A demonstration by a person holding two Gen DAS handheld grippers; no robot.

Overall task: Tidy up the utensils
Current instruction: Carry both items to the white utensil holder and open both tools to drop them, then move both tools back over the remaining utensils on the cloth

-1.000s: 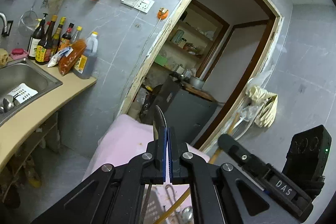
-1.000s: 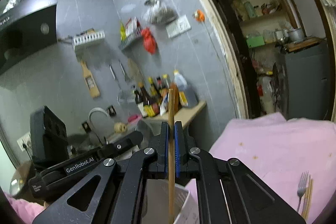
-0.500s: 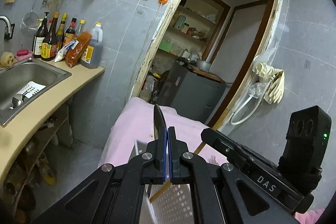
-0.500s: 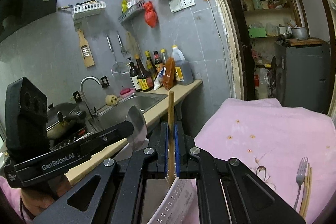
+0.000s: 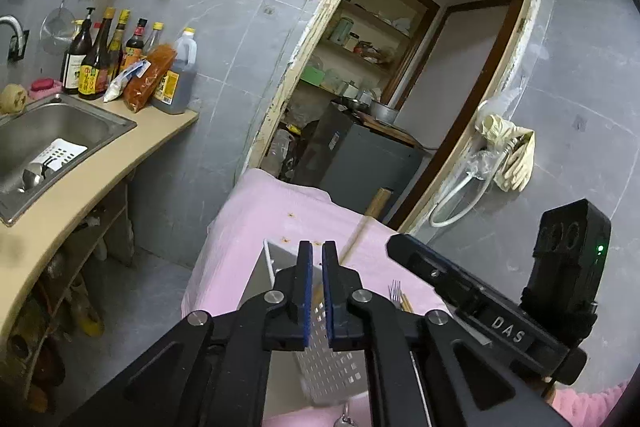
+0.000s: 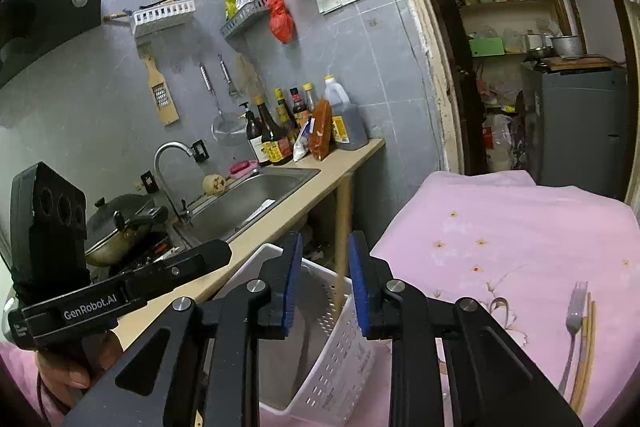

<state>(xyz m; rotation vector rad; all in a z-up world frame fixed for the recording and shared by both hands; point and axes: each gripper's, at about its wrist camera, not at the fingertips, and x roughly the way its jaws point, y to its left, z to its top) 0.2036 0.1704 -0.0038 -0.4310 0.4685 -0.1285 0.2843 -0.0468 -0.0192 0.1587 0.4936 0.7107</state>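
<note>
A white perforated utensil basket [image 6: 332, 359] stands on the pink cloth, right under both grippers; it also shows in the left wrist view [image 5: 332, 359]. My right gripper [image 6: 320, 283] is open and empty above it. A wooden chopstick [image 6: 342, 247] stands upright in the basket between the right fingers, and shows in the left wrist view [image 5: 366, 223]. My left gripper [image 5: 315, 287] is slightly open and empty over the basket. A fork [image 6: 572, 323] and chopsticks [image 6: 586, 351] lie on the cloth at the right.
The pink-covered table [image 6: 520, 235] stretches to the right. A counter with a steel sink [image 6: 248, 199], sauce bottles [image 6: 276, 135] and a wok [image 6: 116, 231] runs along the left. A doorway with a grey cabinet [image 6: 576, 123] is behind.
Both grippers lowered over the basket and opened. The left let go of the spoon and the right let go of the chopstick, which now stands in the basket.
</note>
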